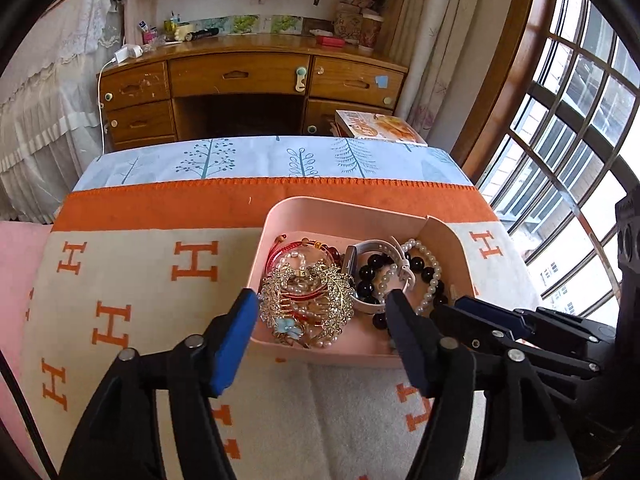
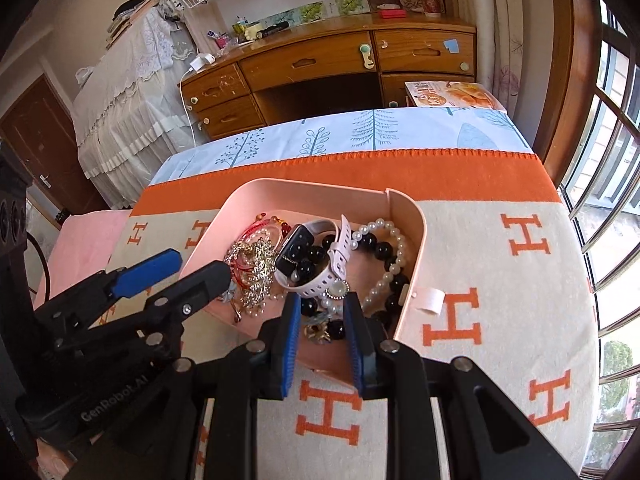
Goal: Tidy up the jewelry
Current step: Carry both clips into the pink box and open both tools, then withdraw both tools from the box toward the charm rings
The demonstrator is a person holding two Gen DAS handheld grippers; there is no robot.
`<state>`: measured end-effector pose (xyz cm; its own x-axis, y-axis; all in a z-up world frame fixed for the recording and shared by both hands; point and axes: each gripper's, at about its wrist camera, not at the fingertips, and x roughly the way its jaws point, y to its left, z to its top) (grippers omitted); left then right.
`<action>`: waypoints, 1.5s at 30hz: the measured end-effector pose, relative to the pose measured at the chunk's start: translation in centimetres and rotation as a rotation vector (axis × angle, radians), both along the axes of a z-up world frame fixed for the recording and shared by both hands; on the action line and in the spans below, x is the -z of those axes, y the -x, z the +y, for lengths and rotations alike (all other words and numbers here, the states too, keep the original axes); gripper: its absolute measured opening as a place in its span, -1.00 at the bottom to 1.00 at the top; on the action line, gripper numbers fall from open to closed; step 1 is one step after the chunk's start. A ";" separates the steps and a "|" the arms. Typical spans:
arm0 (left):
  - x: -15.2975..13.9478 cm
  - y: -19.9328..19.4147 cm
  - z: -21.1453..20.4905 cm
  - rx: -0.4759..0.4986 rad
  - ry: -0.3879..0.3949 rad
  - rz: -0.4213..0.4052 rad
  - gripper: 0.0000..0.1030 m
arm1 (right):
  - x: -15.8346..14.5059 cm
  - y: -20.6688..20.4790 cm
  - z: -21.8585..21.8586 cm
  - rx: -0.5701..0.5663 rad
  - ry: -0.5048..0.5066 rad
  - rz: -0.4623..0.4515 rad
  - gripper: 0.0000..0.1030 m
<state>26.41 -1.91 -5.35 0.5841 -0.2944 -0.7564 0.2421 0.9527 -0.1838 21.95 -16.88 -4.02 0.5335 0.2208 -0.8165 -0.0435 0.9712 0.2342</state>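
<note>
pink plastic, thin-walled and light: that is the tray [image 1: 280, 216] holding all the jewelry, sitting on the orange-and-cream blanket [image 1: 160, 264] that covers the surface. inside it is a tangle. from my left view, the gold rhinestone brooch [image 1: 308, 300] lies at about seven o'clock in the tray, the white-strapped watch [image 2: 308, 264] near the centre, and the black bead bracelet [image 1: 368, 280] and pearl strand [image 1: 430, 276] loop together toward three o'clock.

my left hand-held gripper [image 1: 320, 312] is spread wide and holds nothing, one finger outside the tray's left wall and the other over the beads. my right hand-held gripper [image 2: 320, 312] is partly open, its fingers flanking a round pearl-rimmed piece [image 2: 338, 290] at the near wall (i judge nothing is pinched yet).

handling, as i judge it: the brooch is stiff but snaggy and fragile, best taken by its rim. the strands are limp and slippery, so i would pinch across several beads, and expect neighbours to drag along. the watch is the heaviest and easiest; its strap gives a firm grip.
</note>
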 end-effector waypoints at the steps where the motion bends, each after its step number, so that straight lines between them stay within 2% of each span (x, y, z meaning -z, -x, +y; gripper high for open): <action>1: -0.2 0.5 0.3 -0.008 0.014 -0.007 0.48 | 0.0 0.4 -0.2 0.004 -0.009 0.001 -0.55; 7: -2.0 3.5 1.3 -0.038 -0.003 -0.077 0.50 | -0.6 3.3 0.0 0.014 -0.025 -0.036 -0.55; 11: -3.1 6.0 1.8 -0.059 -0.026 -0.115 0.62 | -1.8 5.3 0.4 0.012 -0.021 -0.077 -0.55; 20: -4.3 10.8 2.7 -0.077 -0.062 -0.147 0.64 | -4.8 9.4 0.9 0.025 -0.070 -0.160 -0.54; 21: -4.5 11.4 2.7 -0.076 -0.068 -0.159 0.64 | -5.1 9.9 1.0 0.024 -0.068 -0.169 -0.53; 23: -4.9 12.7 2.8 -0.081 -0.083 -0.183 0.68 | -5.5 10.9 1.1 0.025 -0.066 -0.186 -0.36; 26: -5.4 14.2 3.1 -0.086 -0.086 -0.204 0.81 | -6.0 12.3 1.3 0.026 -0.050 -0.208 -0.33; 28: -5.6 15.0 3.3 -0.082 -0.085 -0.210 0.81 | -6.1 13.0 1.4 0.027 -0.044 -0.215 -0.33; 37: -4.9 17.2 2.8 -0.058 -0.102 -0.200 0.82 | -4.3 15.4 1.2 0.032 -0.007 -0.189 -0.33; 45: -1.3 18.0 3.3 -0.026 -0.125 -0.127 0.82 | -0.6 16.3 -0.3 0.065 0.026 -0.099 -0.33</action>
<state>8.44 1.43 -4.10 0.6835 -0.1866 -0.7057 0.2308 0.9724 -0.0336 5.66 -17.14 -3.45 0.6243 0.1622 -0.7642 -0.0015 0.9785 0.2064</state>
